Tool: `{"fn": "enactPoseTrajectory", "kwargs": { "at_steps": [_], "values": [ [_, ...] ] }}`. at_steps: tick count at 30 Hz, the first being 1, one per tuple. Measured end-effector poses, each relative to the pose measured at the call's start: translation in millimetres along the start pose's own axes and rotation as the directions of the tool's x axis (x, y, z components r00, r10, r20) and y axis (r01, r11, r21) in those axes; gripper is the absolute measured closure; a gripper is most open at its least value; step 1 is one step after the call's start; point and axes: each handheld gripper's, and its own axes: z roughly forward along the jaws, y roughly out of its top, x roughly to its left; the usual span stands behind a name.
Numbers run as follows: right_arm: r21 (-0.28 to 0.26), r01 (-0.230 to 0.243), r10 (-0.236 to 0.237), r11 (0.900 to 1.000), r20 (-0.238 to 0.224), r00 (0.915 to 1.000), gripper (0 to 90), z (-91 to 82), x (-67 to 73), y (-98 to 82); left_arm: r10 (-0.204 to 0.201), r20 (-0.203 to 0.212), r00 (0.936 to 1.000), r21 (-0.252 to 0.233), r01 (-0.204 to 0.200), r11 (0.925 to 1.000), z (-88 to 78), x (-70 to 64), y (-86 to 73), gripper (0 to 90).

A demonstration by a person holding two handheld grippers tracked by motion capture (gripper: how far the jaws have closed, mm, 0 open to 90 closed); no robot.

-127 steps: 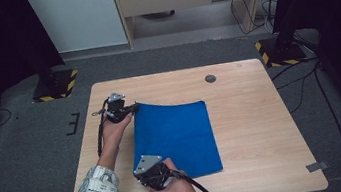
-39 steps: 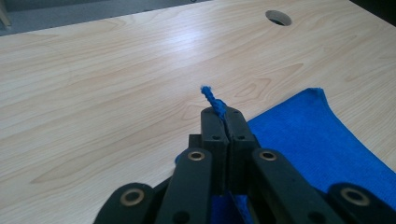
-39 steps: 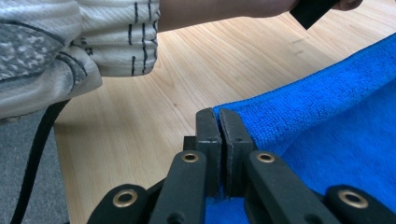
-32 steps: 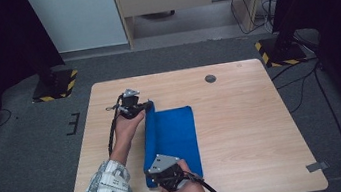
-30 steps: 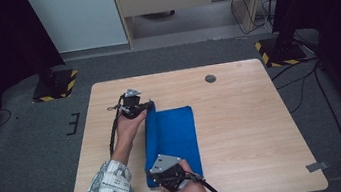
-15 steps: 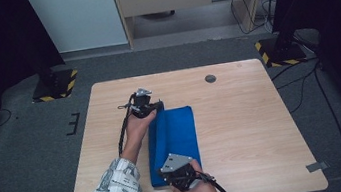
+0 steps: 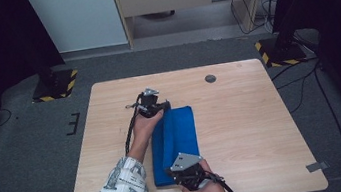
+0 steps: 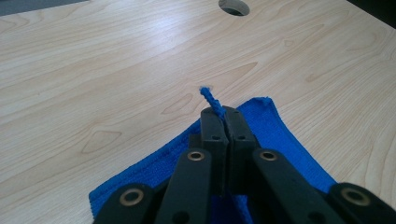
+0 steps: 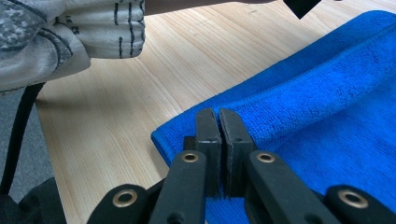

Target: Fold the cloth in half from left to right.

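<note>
The blue towel (image 7: pixel 177 140) lies mid-table, seemingly partway through a lengthwise fold, its loose flap not yet flat: the left gripper (image 8: pixel 218 111) pinches its far corner, the right gripper (image 9: pixel 218 122) clamps its near edge.

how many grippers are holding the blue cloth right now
2. The left gripper is shut on the cloth at its far left corner, a thread poking past the fingers. The right gripper is shut on its near edge.
</note>
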Motion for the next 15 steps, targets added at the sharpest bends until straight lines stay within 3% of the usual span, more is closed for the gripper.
{"fn": "enactPoseTrajectory", "kwargs": {
  "at_steps": [15],
  "values": [
    [0.012, -0.006, 0.005, 1.0, 0.024, 0.9997, 88.0, -14.3, -9.8, -8.3, -0.002, 0.009, 1.0, -0.005, 0.002, 1.0, 10.3, -16.6, 2.4, 88.5]
  ]
}}
